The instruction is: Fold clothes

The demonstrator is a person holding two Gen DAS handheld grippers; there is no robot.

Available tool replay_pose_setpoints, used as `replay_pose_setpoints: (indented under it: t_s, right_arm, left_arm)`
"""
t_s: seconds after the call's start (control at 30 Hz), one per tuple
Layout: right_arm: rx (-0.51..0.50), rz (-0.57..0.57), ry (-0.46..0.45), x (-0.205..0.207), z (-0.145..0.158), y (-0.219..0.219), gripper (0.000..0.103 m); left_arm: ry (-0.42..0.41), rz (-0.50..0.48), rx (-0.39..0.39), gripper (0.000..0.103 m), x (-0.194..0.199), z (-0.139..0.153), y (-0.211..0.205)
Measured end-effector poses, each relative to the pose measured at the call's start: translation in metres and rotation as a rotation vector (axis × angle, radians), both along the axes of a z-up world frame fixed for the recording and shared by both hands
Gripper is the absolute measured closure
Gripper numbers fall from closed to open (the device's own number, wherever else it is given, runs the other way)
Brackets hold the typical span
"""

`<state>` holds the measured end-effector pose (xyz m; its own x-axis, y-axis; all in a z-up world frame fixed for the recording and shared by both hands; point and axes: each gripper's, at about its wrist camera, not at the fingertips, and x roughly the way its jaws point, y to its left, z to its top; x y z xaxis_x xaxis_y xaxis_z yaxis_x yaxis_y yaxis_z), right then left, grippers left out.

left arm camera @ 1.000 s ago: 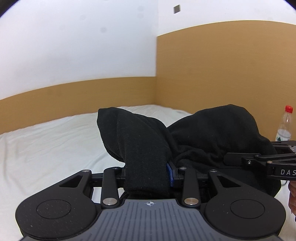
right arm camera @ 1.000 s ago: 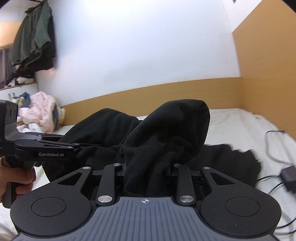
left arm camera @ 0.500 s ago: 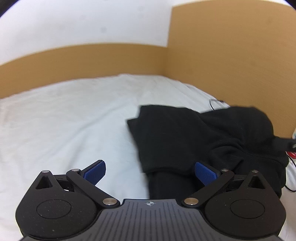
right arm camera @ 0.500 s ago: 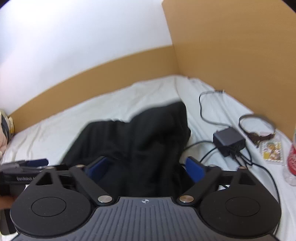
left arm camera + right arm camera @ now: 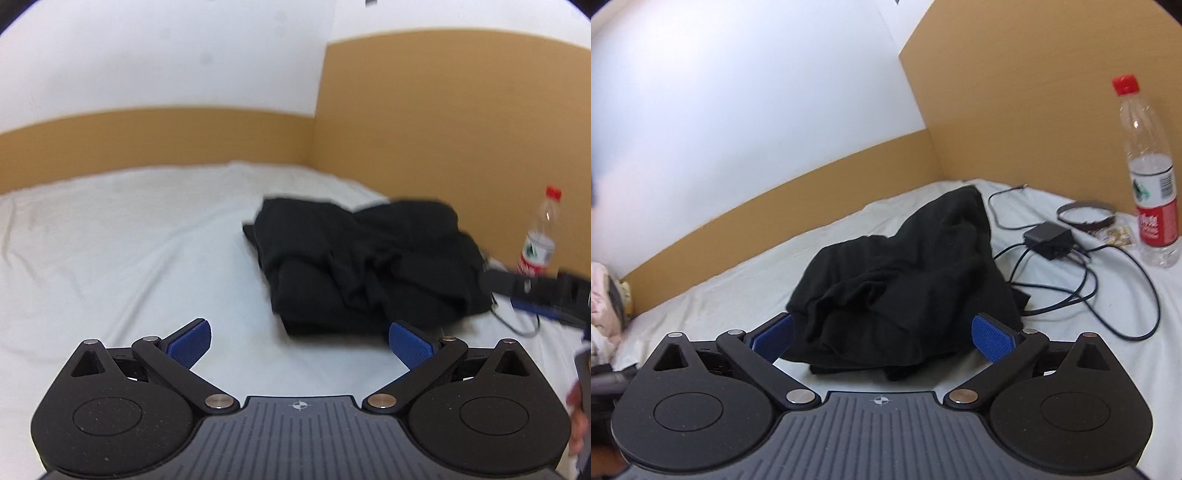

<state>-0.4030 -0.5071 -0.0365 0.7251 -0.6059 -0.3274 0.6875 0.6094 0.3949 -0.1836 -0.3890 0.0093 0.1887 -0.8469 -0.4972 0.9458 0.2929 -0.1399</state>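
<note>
Your garment (image 5: 905, 280) lies in a loose black heap on the bed (image 5: 129, 240), toward the corner where the two wooden panels meet; it is bunched, not flat, so no edge or corner shows cleanly; grab blind and you will likely pinch several layers at once and drag the whole heap instead of turning one fold. On its right side a cable (image 5: 1108, 280) and charger (image 5: 1049, 236) lie just beside the cloth, one loop touching its edge; a low sweep there could snag the cable and tug the bottle (image 5: 1148, 177) standing near the panel.

Your left gripper (image 5: 299, 341) stands wide and empty, blue pads apart, tilted down over bare sheet with the heap just ahead and to its right. Your right gripper (image 5: 882, 338) is opening to its widest; the near edge of the heap sits between its pads, but neither pad presses on it; it points at a shallow downward angle, close over the cloth.
</note>
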Motion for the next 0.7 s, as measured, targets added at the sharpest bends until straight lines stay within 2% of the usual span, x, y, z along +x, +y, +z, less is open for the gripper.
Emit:
replay_pose_setpoints:
  t_s: [0.03, 0.17, 0.3, 0.5, 0.7]
  right_arm:
    - [-0.015, 0.002, 0.001, -0.002, -0.001, 0.002, 0.000]
    - [-0.009, -0.015, -0.001, -0.009, 0.009, -0.011, 0.000]
    - [0.039, -0.013, -0.025, -0.011, 0.008, -0.022, 0.000]
    - [0.025, 0.016, -0.029, -0.010, 0.009, -0.024, 0.000]
    - [0.038, 0.019, -0.036, -0.017, 0.009, -0.026, 0.000]
  left_arm:
    - [0.014, -0.012, 0.017, 0.001, -0.001, -0.001, 0.001]
    - [0.030, 0.019, -0.096, 0.001, -0.002, -0.001, 0.018]
    - [0.026, 0.007, -0.158, 0.001, -0.008, -0.002, 0.015]
    - [-0.026, -0.074, -0.194, 0.001, -0.032, -0.005, 0.011]
    - [-0.087, -0.089, -0.236, 0.001, -0.060, 0.001, 0.019]
